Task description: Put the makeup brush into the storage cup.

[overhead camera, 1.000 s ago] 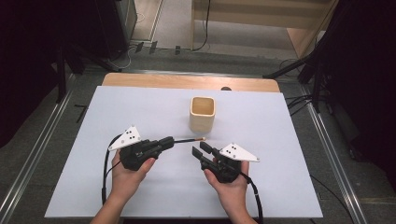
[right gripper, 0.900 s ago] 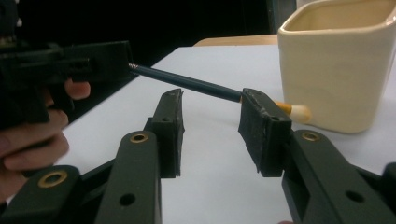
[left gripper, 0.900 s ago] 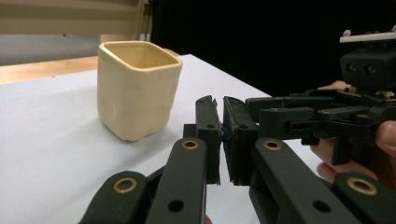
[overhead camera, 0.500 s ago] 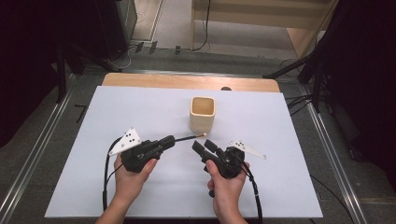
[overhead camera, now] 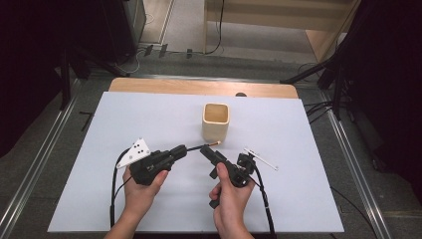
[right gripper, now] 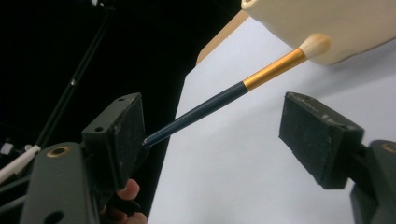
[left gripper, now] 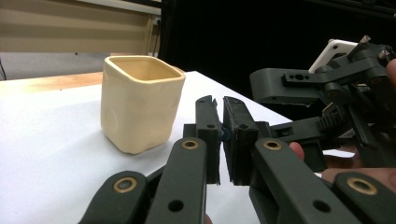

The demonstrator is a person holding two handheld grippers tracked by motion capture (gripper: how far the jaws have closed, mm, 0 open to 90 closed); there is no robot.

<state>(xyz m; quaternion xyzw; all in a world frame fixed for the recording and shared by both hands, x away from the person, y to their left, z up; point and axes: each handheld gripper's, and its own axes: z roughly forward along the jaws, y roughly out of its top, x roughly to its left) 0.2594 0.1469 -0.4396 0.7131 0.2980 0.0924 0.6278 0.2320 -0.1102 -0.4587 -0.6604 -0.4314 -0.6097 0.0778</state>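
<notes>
Brush [right gripper: 233, 93] pinched in left gripper [left gripper: 223, 135] — between right gripper's [right gripper: 229, 140] wide-apart jaws — tip by cup [overhead camera: 216, 121].

cup [overhead camera: 216, 121] mid-table [overhead camera: 149, 114]; brush [overhead camera: 201, 146] just before it, between left gripper [overhead camera: 182, 149] and right gripper [overhead camera: 206, 152].

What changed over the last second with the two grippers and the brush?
The right gripper rolled over in the hand, its grey plate swinging out to the right, fingers open beside the brush. The left gripper stayed shut on the brush, which points at the cream cup; the cup did not move.
</notes>
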